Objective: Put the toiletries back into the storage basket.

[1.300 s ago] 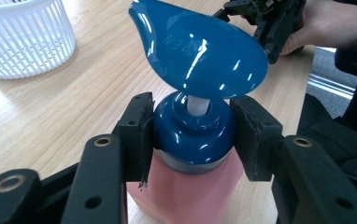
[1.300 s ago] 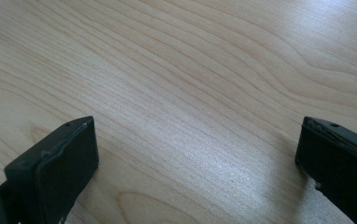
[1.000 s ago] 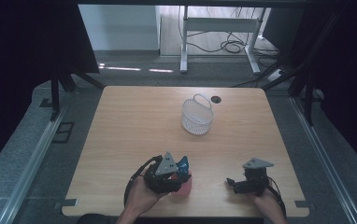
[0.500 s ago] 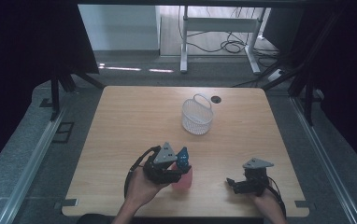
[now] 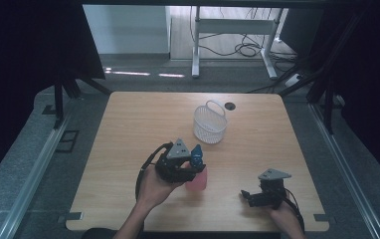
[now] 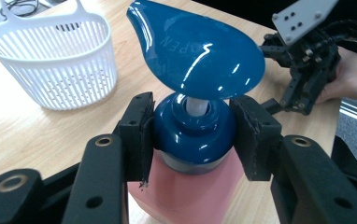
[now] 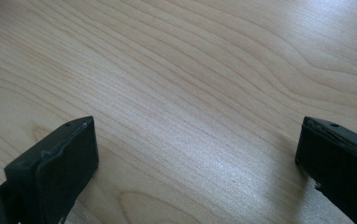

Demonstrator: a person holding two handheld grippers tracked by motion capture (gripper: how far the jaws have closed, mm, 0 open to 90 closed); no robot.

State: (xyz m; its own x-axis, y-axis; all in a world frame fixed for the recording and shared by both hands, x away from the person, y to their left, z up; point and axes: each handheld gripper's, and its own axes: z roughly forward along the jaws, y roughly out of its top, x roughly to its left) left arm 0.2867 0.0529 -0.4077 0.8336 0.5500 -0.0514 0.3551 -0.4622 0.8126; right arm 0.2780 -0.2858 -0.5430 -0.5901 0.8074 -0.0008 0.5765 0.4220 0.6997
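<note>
I've got the left gripper [image 6: 193,135] clamped on the blue collar of the pink plastic pump bottle [image 6: 186,186]; right gripper [image 7: 195,158] gapes empty; rounded collar could slip out.

Raised letters "OPEN" on the blue pump head [image 6: 200,51] of the pink bottle [image 6: 186,196]. Partly lost in glare. No other readable text.

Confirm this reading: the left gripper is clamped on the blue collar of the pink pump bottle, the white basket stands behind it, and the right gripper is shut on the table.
One thing is wrong: the right gripper is open, not shut. The right gripper view shows its jaws wide apart over bare table. The rest holds: in the left gripper view the left gripper clamps the pump bottle at its blue collar, with the white basket behind.
</note>
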